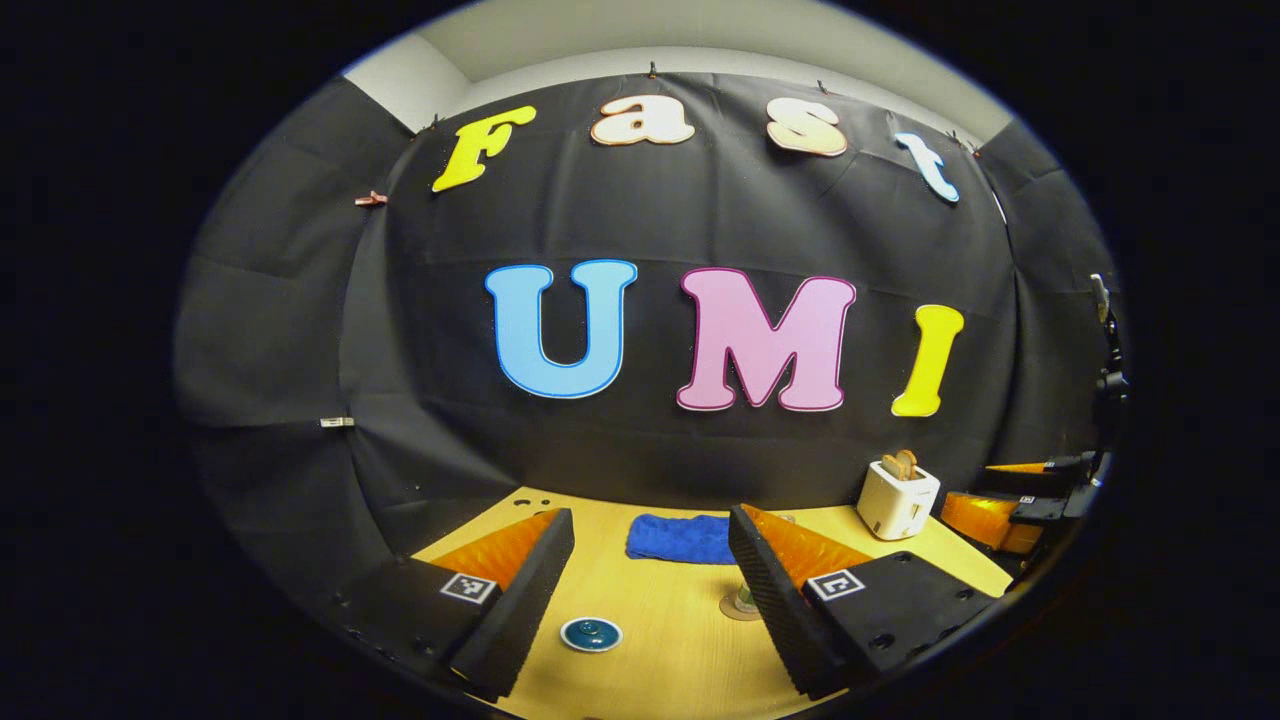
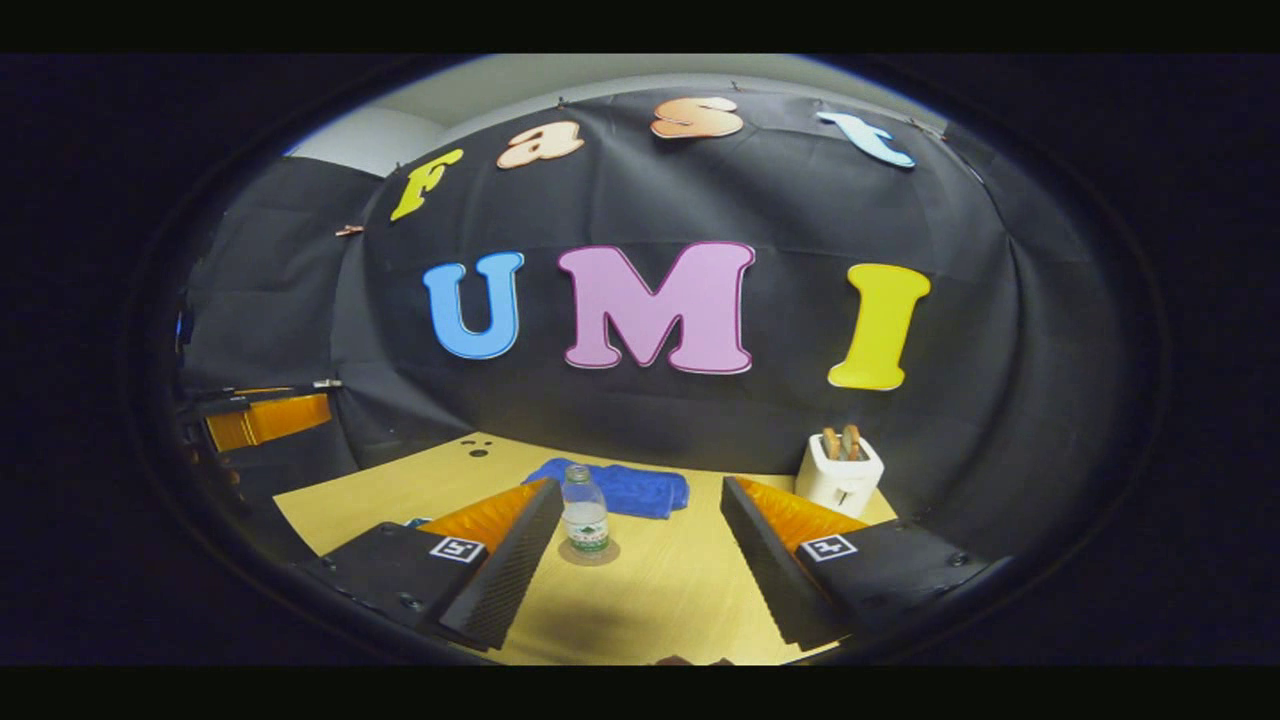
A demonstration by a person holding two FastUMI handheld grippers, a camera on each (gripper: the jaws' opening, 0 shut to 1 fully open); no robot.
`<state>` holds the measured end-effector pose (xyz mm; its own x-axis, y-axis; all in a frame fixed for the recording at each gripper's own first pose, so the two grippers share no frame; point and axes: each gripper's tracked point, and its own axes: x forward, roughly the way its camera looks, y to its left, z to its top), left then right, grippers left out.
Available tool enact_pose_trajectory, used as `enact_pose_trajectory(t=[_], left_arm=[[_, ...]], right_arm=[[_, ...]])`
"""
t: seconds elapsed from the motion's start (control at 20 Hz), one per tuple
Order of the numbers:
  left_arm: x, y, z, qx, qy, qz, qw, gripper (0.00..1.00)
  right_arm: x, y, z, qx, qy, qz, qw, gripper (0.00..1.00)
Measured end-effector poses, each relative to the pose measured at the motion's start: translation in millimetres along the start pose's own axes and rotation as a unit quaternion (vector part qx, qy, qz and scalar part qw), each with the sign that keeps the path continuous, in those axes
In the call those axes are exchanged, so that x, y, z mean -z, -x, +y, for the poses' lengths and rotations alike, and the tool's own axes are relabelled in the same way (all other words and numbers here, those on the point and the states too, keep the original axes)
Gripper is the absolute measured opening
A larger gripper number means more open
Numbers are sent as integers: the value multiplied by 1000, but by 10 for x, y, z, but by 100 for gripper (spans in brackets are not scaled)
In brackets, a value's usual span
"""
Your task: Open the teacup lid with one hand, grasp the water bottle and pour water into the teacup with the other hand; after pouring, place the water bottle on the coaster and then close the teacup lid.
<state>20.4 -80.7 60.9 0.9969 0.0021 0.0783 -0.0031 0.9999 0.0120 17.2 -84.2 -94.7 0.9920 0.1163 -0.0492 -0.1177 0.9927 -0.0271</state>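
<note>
A dark teal teacup (image 1: 590, 634) with its lid on sits on the wooden table, low between my left gripper's fingers. My left gripper (image 1: 650, 515) is open above it and holds nothing. A clear water bottle (image 2: 585, 515) stands upright on a round coaster (image 2: 590, 553), just inside the left finger of my right gripper (image 2: 640, 490), which is open and apart from it. In the left gripper view the coaster (image 1: 733, 608) and the bottle's base peek out beside the right finger. The right gripper (image 1: 985, 490) also shows at the far right of that view.
A folded blue cloth (image 1: 680, 538) lies at the back of the table (image 1: 660, 640) near the wall. A white toaster (image 2: 840, 472) with toast in it stands at the back right. The left gripper (image 2: 265, 415) shows at the far left of the right gripper view.
</note>
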Motion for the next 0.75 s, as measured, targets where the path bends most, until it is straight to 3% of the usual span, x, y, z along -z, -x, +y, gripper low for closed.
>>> enact_pose_trajectory(t=[0.45, 0.65, 0.75], left_arm=[[-234, 199, 32, 50, -29, -20, 998, 97], [-237, 347, 43, 71, -32, -32, 996, 100], [-211, 385, 69, 79, -31, -32, 996, 97]], right_arm=[[-162, 293, -75, 56, -39, -15, 998, 98], [9, 387, -55, 66, -53, 7, 996, 98], [27, 406, -123, 80, -56, 9, 995, 99]])
